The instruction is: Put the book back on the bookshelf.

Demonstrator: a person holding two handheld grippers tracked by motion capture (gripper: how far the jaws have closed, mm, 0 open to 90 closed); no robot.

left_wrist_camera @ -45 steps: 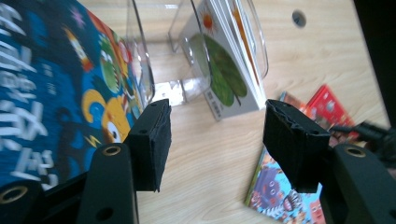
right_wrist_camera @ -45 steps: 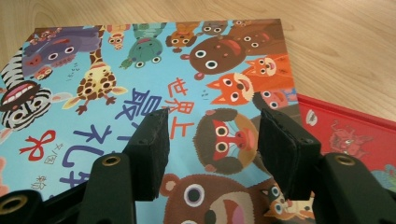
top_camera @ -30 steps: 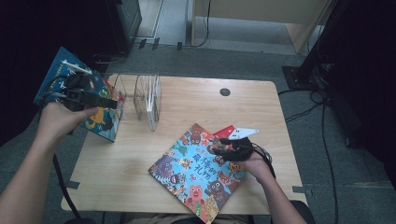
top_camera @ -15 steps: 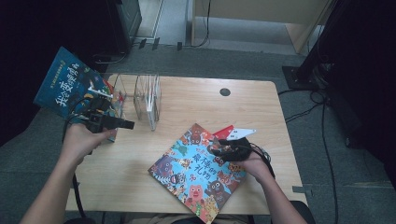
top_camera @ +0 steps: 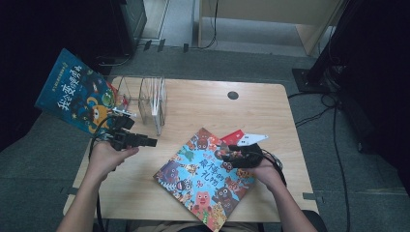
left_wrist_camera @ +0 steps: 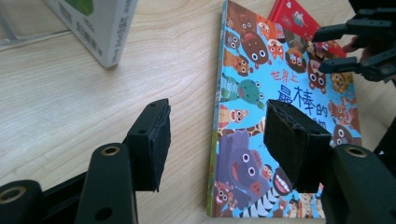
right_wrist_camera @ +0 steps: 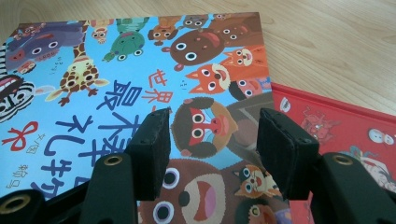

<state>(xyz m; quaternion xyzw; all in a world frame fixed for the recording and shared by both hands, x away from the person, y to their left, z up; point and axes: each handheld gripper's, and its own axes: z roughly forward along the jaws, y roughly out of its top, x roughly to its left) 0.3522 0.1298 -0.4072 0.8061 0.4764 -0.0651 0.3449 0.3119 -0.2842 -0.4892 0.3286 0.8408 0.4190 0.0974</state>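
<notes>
Animal book (top_camera: pixel 205 177) flat on the desk (top_camera: pixel 251 116), lower centre of the high view.

It lies square-on, partly over a red book (top_camera: pixel 233 137) at its upper right corner. I judge it stiff, thin, light and glossy, so slippery; best pinched at a free edge. The right hand-held gripper (top_camera: pixel 223 154) rests over its right side, jaws spread, empty. The left hand-held gripper (top_camera: pixel 151 142) hovers at left, jaws spread, near clear racks (top_camera: pixel 152 99) and a blue book (top_camera: pixel 77 92) at upper left.

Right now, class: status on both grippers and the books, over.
Left gripper open, empty, above bare table. Right gripper open over animal book, which overlaps red book. Blue book leans at clear rack. Nothing blocking.
</notes>
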